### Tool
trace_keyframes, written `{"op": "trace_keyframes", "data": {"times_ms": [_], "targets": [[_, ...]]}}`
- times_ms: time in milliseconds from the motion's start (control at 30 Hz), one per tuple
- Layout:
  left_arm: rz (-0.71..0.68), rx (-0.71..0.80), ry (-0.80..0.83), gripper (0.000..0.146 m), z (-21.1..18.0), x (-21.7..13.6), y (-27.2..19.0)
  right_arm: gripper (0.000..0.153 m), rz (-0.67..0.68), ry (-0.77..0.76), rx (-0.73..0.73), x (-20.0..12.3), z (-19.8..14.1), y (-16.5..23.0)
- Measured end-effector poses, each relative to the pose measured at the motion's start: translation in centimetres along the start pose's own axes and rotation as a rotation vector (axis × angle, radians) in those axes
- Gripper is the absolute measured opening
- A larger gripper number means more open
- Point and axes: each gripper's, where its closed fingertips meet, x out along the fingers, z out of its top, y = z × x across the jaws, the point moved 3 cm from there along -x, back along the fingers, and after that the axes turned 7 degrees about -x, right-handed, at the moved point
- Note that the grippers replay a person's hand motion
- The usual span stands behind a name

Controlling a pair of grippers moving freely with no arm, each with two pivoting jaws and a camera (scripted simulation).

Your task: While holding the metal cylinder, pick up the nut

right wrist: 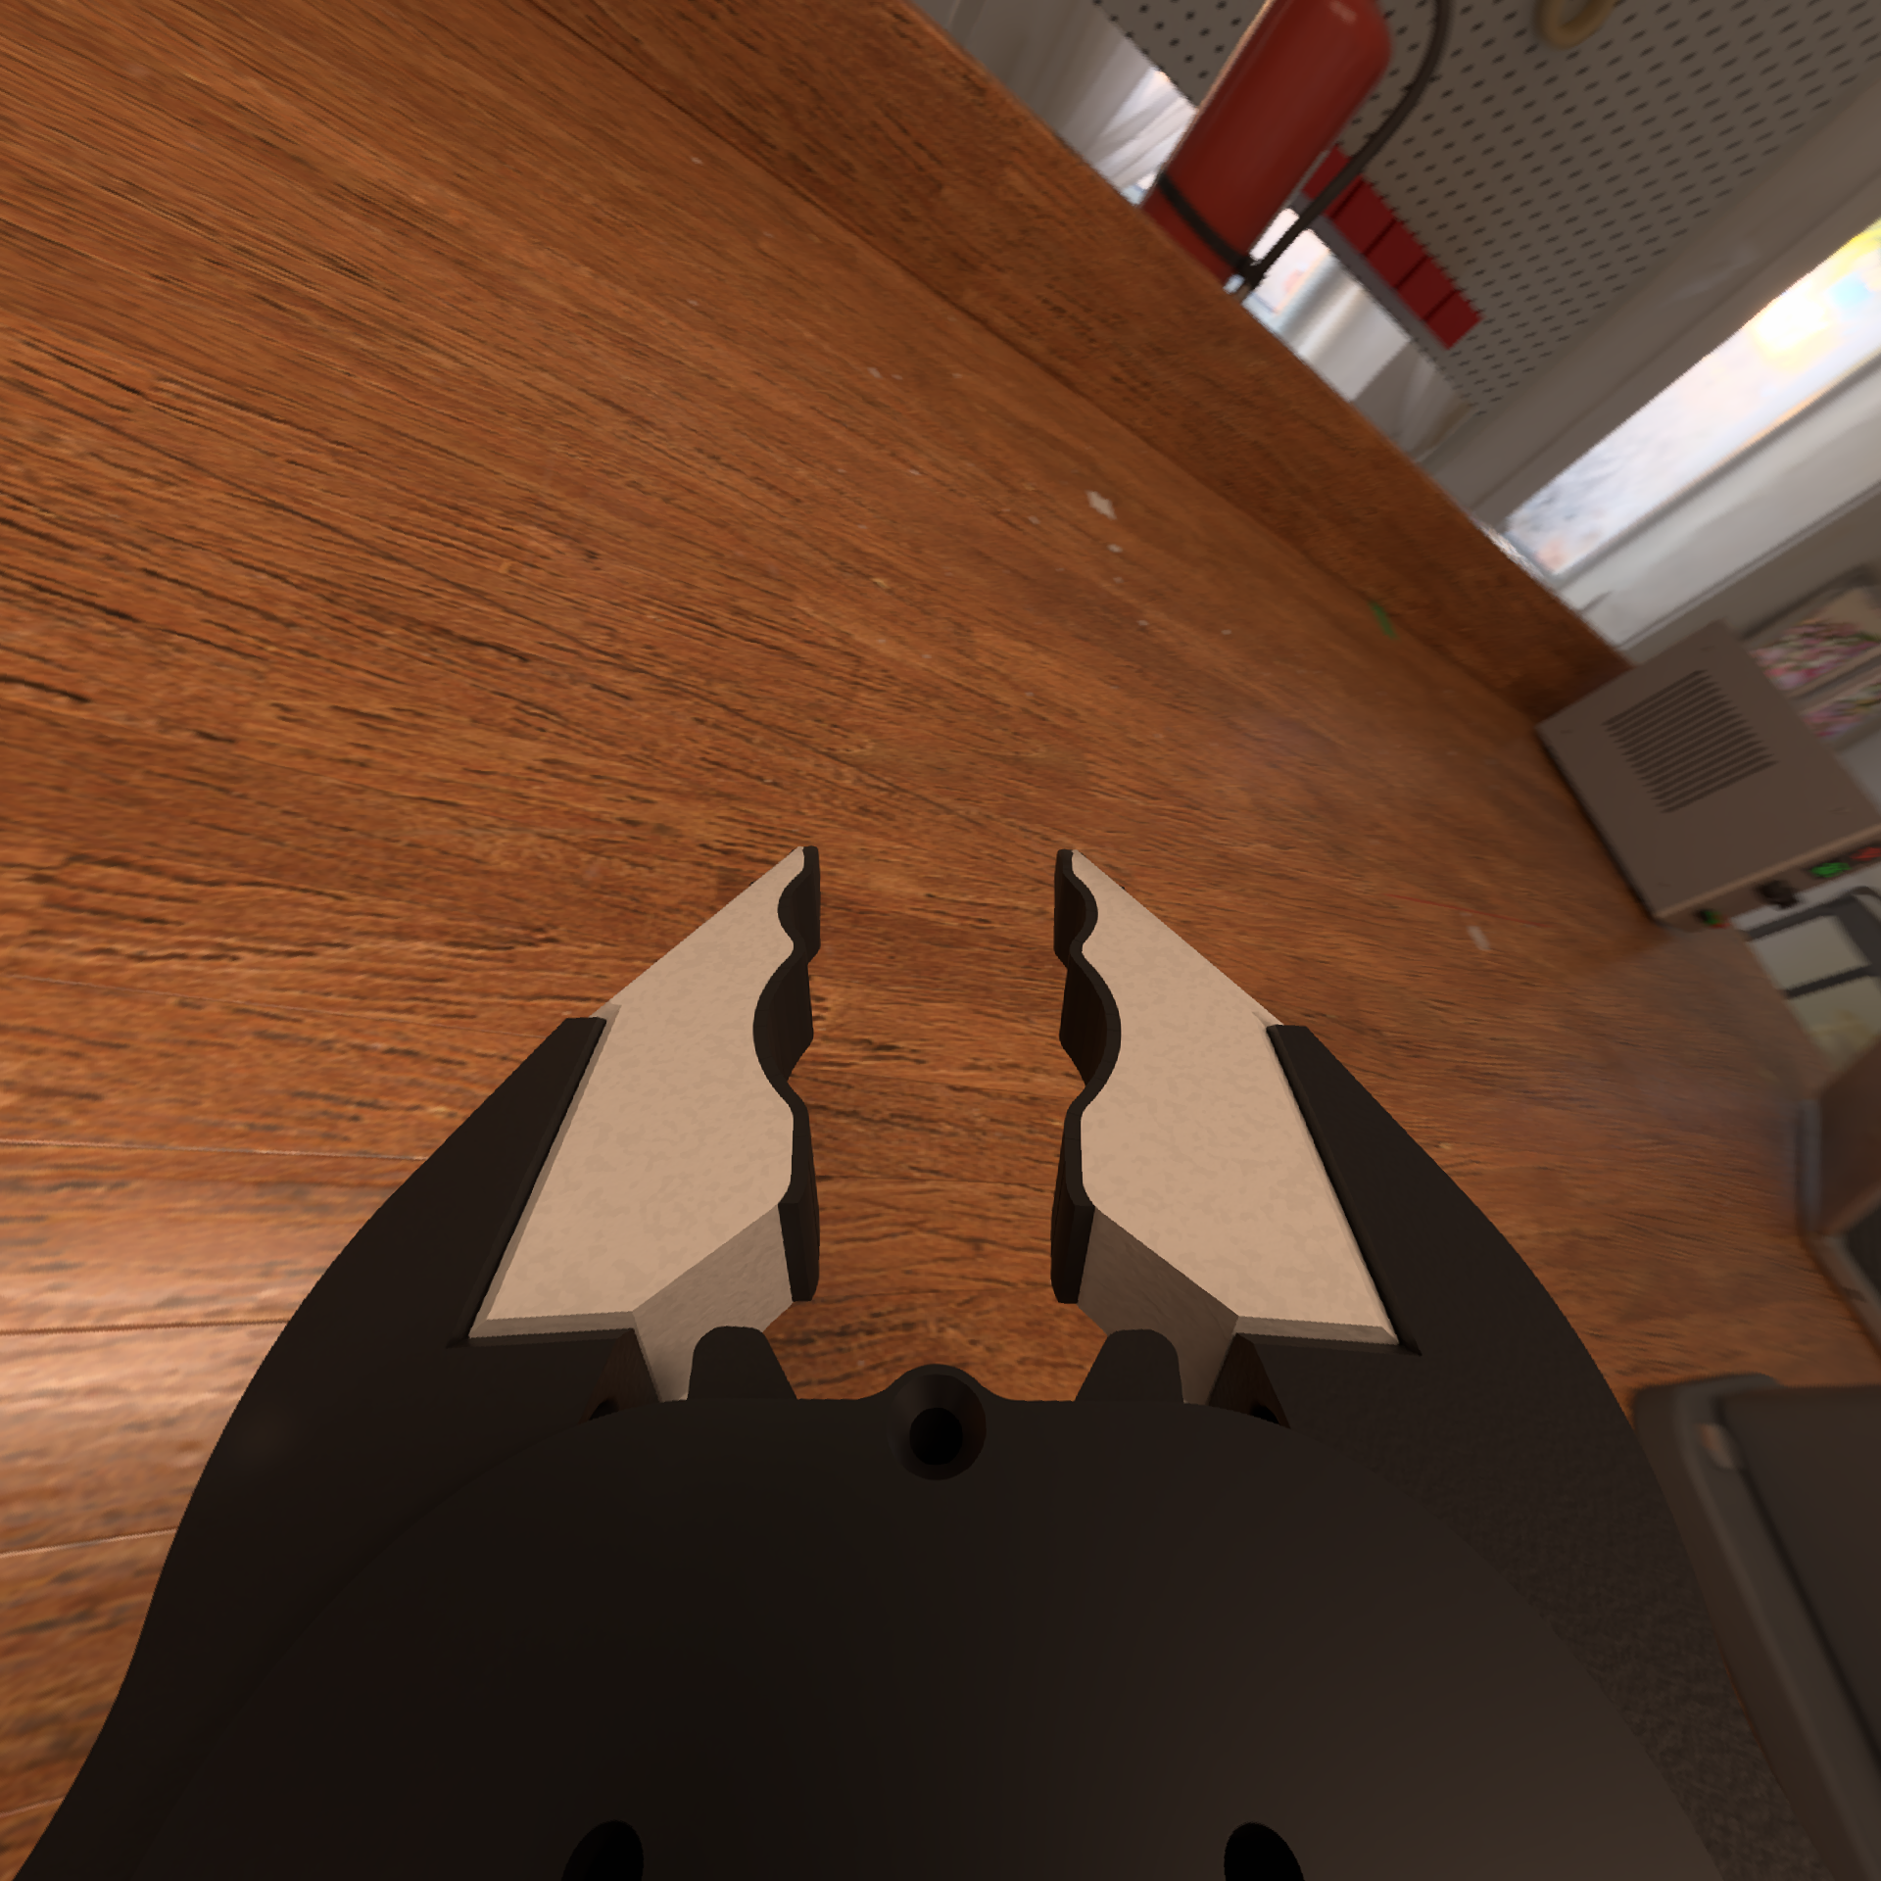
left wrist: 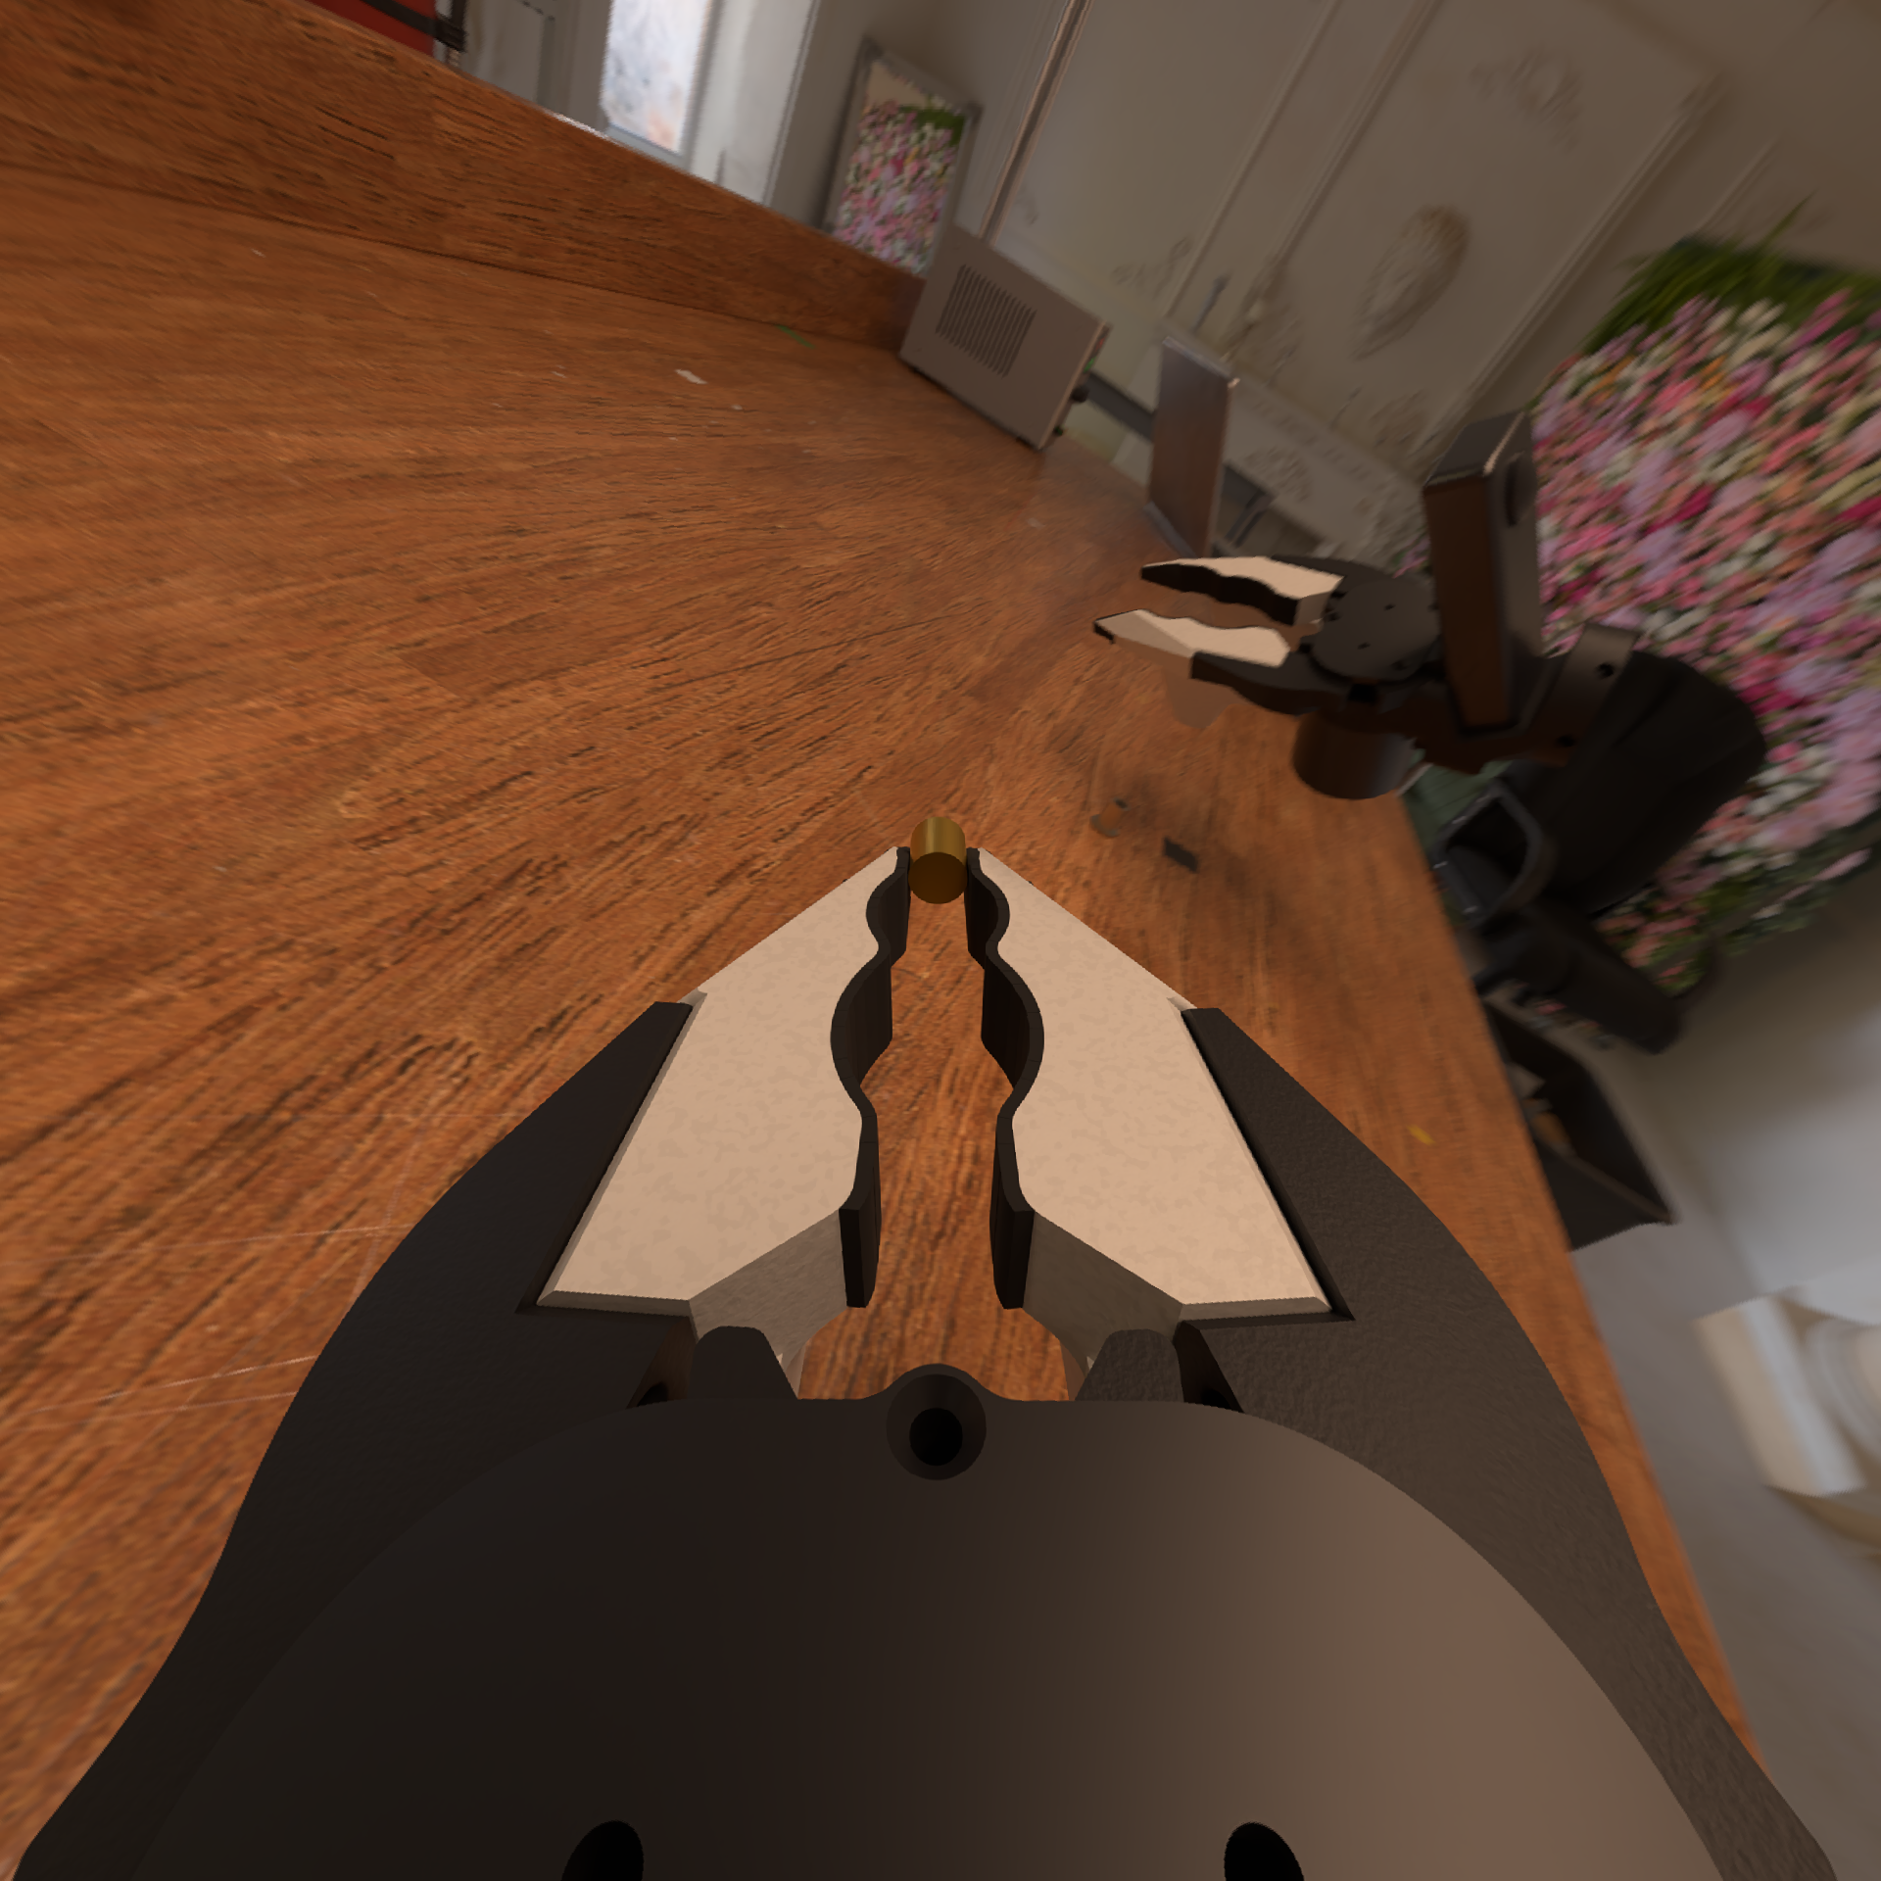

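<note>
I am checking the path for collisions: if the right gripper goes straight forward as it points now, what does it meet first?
Probably only the bare wooden table: the right gripper is open, empty, and angled down toward it.

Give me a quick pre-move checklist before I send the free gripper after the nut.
1. Left gripper shut on the metal cylinder at its fingertips: ok.
2. Cylinder seated deep in the jaws: not ok, only the tips pinch it.
3. Right gripper open and empty: ok.
4. Nut in the right wrist view: not ok, only bare wooden table ahead.
5. Nut located: cannot tell; a small dark piece and a small peg-like part lie on the table below the right gripper in the left wrist view.
6. Grippers apart: ok.
</note>
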Motion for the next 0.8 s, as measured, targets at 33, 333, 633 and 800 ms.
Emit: {"op": "trace_keyframes", "data": {"times_ms": [33,333,633,800], "targets": [[0.03,0.034,0.008,0.01,0.0,0.1,0.0,0.046,0.029,-0.006,0.017,0.1,-0.1,0.4],[0.374,0.527,0.052,0.01,4.3,2.0,-1.7,0.029,0.709,0.067,0.176,-1.6,-1.0,5.6],[0.249,0.403,0.085,0.01,1.6,3.7,-1.1,0.021,0.942,0.451,0.011,-3.8,-2.5,6.6],[0.239,0.361,0.062,0.01,0.8,2.3,-0.7,0.02,0.902,0.593,-0.084,-3.1,-3.2,7.6]]}}
